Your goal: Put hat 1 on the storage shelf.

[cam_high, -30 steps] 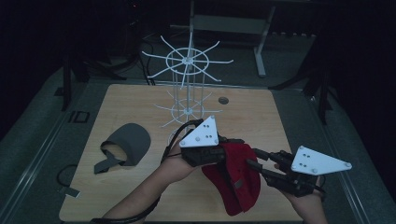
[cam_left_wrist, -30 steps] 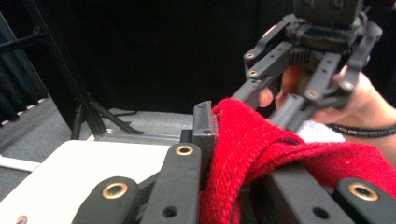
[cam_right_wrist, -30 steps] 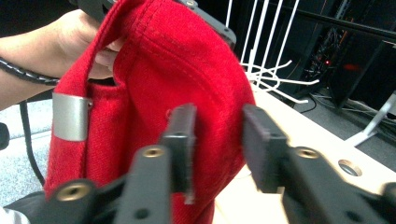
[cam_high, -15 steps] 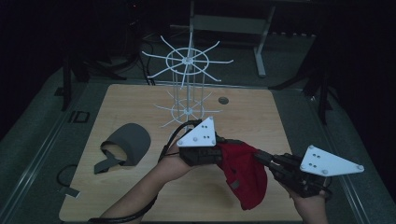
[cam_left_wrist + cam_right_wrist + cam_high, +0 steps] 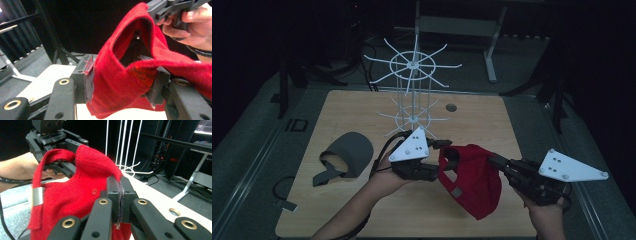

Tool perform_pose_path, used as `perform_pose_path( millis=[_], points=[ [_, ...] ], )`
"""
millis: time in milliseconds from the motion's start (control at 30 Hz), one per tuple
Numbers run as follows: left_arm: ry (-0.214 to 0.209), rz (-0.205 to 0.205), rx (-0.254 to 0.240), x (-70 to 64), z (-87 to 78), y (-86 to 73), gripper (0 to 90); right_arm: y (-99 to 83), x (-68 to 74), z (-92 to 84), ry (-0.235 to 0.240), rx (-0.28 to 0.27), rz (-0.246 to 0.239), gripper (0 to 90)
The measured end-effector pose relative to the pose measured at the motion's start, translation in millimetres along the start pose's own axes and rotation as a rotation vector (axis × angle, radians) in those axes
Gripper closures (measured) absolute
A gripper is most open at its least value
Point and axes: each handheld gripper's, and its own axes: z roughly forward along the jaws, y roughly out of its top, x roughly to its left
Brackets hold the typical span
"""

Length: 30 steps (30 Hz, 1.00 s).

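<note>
Red knit cap [image 5: 474, 180] hangs stretched between the two grippers, raised above the near half of the wooden table [image 5: 362, 107], in front of the white wire rack [image 5: 413, 95] and to the right of it. The left gripper [image 5: 439, 157] holds the cap's left edge; in the left gripper view its jaws stand apart with the red fabric [image 5: 117, 82] bunched between them, pressed against both pads, and a dark strap end lies against the left-hand pad. The right gripper [image 5: 494, 161] clamps the opposite side of the cap; in the right gripper view its two jaws are pressed together on a thin edge of the cap [image 5: 82, 190], almost touching. A small grey tag [image 5: 37, 196] sits on the cap's band in that view, and an opening in the band shows just above it. Each gripper carries a grey three-cornered plate on top, and a hand [image 5: 384, 175] grasps the left one from below. A grey cap [image 5: 348, 155] with a loose strap lies flat on the table to the left of the rack's base, well apart from the red one. A small round hole [image 5: 451, 107] marks the table just right of the rack.
</note>
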Motion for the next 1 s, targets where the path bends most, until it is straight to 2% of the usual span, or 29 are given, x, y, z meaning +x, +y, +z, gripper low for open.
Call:
perform_pose_path(
  millis=[133, 267, 333, 567, 900, 1000],
  points=[
    [0.040, -0.037, -0.017, 4.7, -9.2, -6.4, 50.2, 1.6, -1.1, -1.8, -0.006, -0.010, 0.008, 89.0],
    [0.101, -0.085, -0.054, 10.5, -20.9, -12.1, 50.4, 4.6, -2.7, -4.6, -0.016, -0.020, 0.016, 89.0],
    [0.111, -0.097, -0.062, 11.5, -24.2, -14.7, 50.3, 6.4, -3.7, -4.8, -0.016, -0.027, 0.026, 89.0],
    [0.162, -0.108, -0.060, 6.9, -33.7, -26.3, 50.2, 16.2, -9.8, -6.7, -0.115, -0.044, 0.044, 89.0],
    [0.202, -0.123, -0.027, -5.0, -48.3, -60.8, 50.3, 33.5, -31.5, -13.2, -0.202, -0.088, 0.083, 89.0],
    [0.206, -0.143, -0.020, -7.1, -52.4, -72.3, 50.3, 41.9, -38.5, -12.7, -0.221, -0.098, 0.092, 89.0]
  ],
)
